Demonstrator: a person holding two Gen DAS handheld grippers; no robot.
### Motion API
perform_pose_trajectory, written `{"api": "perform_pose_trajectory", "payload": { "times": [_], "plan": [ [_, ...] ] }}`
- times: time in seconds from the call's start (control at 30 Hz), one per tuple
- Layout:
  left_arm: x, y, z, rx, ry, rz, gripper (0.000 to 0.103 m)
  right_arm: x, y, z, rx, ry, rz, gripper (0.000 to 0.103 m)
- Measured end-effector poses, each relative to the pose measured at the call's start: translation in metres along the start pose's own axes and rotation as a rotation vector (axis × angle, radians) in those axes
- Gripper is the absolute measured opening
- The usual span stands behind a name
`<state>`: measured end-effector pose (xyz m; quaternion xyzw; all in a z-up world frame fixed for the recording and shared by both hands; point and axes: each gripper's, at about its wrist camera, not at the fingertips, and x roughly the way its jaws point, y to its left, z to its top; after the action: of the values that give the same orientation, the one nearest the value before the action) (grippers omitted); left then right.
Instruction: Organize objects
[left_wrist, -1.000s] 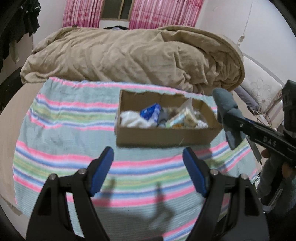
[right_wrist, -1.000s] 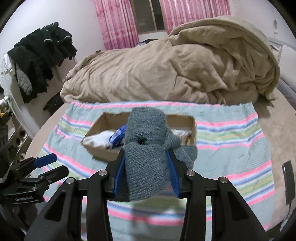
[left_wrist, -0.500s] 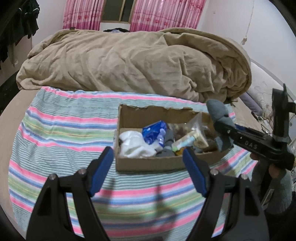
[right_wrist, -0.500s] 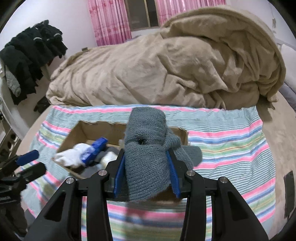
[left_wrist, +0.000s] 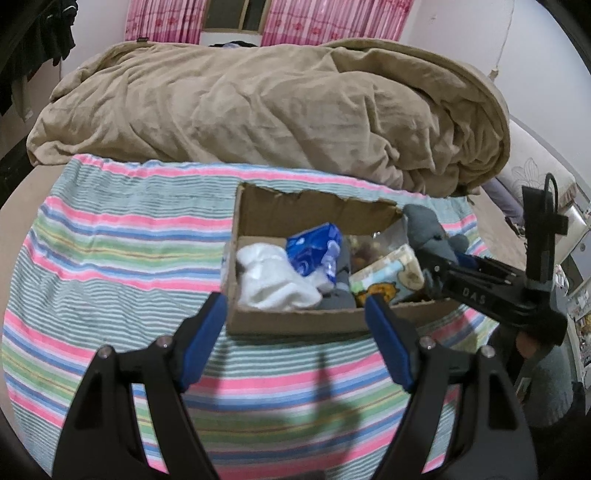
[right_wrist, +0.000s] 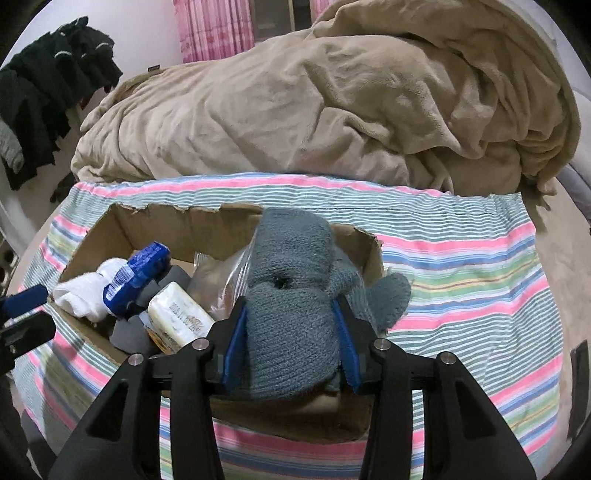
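Note:
A torn cardboard box (left_wrist: 306, 214) (right_wrist: 155, 225) sits on a striped cloth on the bed. It holds a white sock (left_wrist: 273, 280) (right_wrist: 88, 291), a blue packet (left_wrist: 314, 247) (right_wrist: 136, 273), a printed pack (left_wrist: 388, 277) (right_wrist: 181, 314) and a clear bag (right_wrist: 218, 277). My right gripper (right_wrist: 291, 339) is shut on a rolled grey sock (right_wrist: 291, 295) (left_wrist: 424, 232) and holds it over the box's right end. My left gripper (left_wrist: 295, 339) is open and empty, just in front of the box's near wall.
A striped cloth (left_wrist: 110, 258) (right_wrist: 461, 258) covers the near part of the bed. A heaped beige blanket (left_wrist: 258, 110) (right_wrist: 332, 103) lies behind the box. Dark clothes (right_wrist: 40, 85) hang at the left. A pillow (left_wrist: 532, 177) lies at the far right.
Both grippers have moved forward toward the box. The right gripper has carried the grey sock from beside the box to over its right end. The left gripper stays open.

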<state>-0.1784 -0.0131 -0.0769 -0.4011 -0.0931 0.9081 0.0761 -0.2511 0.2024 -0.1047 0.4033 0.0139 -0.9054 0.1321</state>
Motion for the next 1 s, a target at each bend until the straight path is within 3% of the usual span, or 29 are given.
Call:
{"api": "perform_pose_trajectory", "payload": {
  "times": [0.1, 0.17, 0.23, 0.7, 1.0],
  "plan": [
    [-0.009, 0.002, -0.001, -0.003, -0.008, 0.003, 0.078, -0.006, 0.002, 0.0, 0.012, -0.003, 0.004, 0.052],
    [-0.016, 0.003, -0.002, -0.005, -0.017, 0.005, 0.078, -0.012, 0.005, 0.001, 0.013, -0.014, 0.001, 0.068],
    [-0.025, 0.004, -0.003, -0.004, -0.026, 0.007, 0.078, -0.021, 0.008, 0.001, 0.016, -0.025, 0.01, 0.075],
    [-0.088, -0.007, -0.024, 0.02, -0.054, 0.004, 0.078, -0.096, 0.028, -0.017, 0.014, -0.082, 0.015, 0.076],
    [-0.117, -0.017, -0.052, 0.004, -0.03, 0.007, 0.079, -0.141, 0.04, -0.041, 0.013, -0.098, 0.038, 0.076]
  ]
}}
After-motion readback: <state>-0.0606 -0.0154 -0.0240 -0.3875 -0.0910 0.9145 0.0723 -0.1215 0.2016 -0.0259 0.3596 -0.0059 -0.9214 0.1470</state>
